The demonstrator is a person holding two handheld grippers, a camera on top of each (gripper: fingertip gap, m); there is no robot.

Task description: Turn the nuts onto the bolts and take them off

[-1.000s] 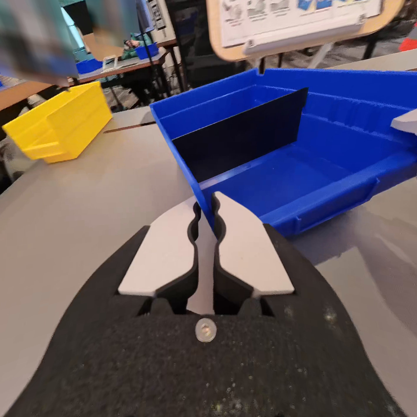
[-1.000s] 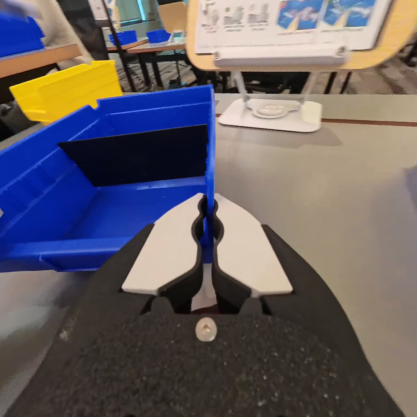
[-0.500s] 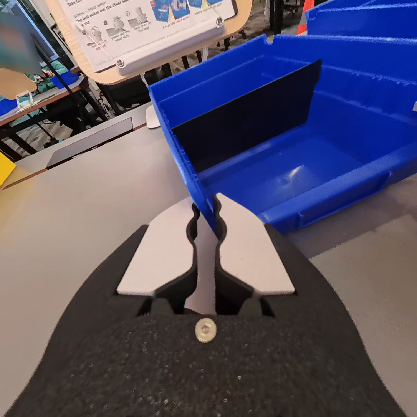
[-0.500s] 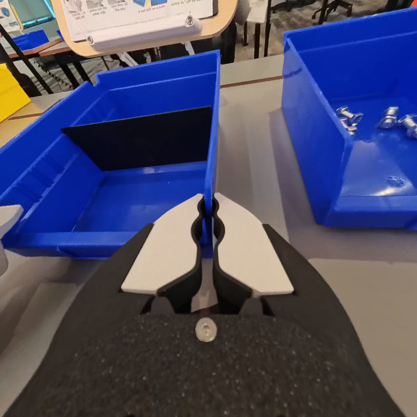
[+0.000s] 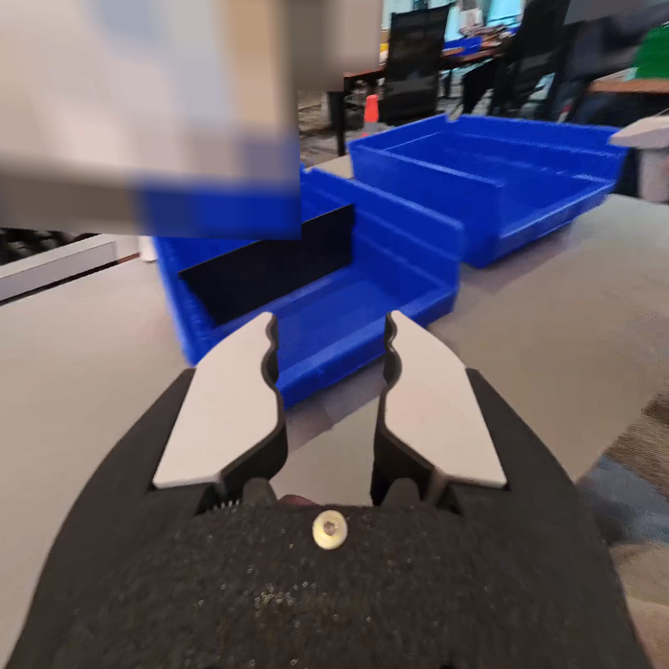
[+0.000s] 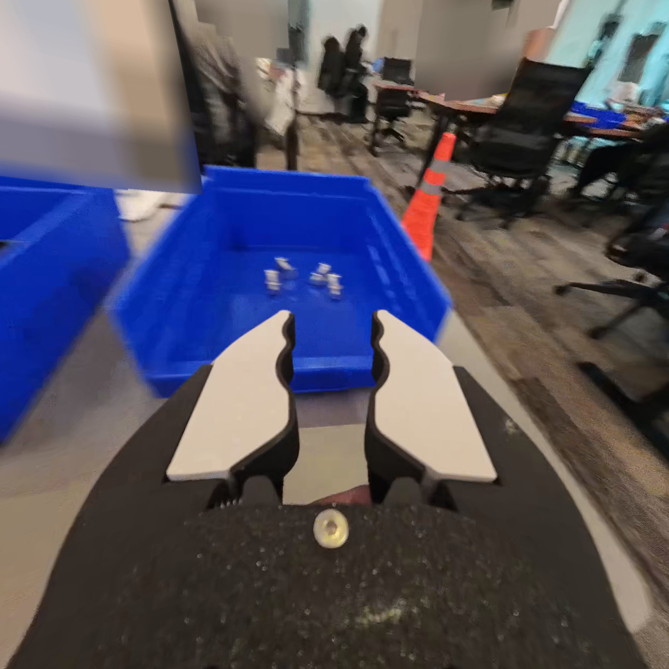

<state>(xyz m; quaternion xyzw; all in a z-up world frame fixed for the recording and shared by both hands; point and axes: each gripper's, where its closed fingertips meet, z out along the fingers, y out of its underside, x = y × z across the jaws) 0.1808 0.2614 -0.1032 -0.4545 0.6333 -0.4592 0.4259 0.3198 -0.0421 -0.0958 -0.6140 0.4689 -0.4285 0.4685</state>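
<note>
1. On a grey table (image 5: pixel 90 380), in the left wrist view, two blue bins stand side by side. The nearer bin (image 5: pixel 362 325) has a black divider (image 5: pixel 268 264) across it and nothing visible in its front part. The second bin (image 5: pixel 525 202) sits behind and to the right, just beside the first. Dark office chairs (image 5: pixel 412 61), wooden desks and an orange cone (image 5: pixel 372 108) fill the room beyond.
2. The left gripper (image 5: pixel 329 318) hovers in front of the nearer bin, fingers spread wide with nothing between them. Half a second ago they were pinched on that bin's left wall; now they are off it. A tip of the right gripper (image 5: pixel 640 137) shows at the far right edge.
3. In the right wrist view, the table edge runs along the right, with patterned carpet (image 6: pixel 506 271) below, the cone (image 6: pixel 427 195), chairs and seated people farther off.
4. The right gripper (image 6: pixel 333 315) points into the second bin (image 6: pixel 173 289), fingers wide apart and empty. Earlier it clamped the divided bin's right wall; it has let go and swung right.
5. The bolts (image 6: pixel 304 277), several small silver pieces, lie clustered on that bin's floor; blur hides whether nuts are on them. A corner of the divided bin (image 6: pixel 54 271) shows at left.
</note>
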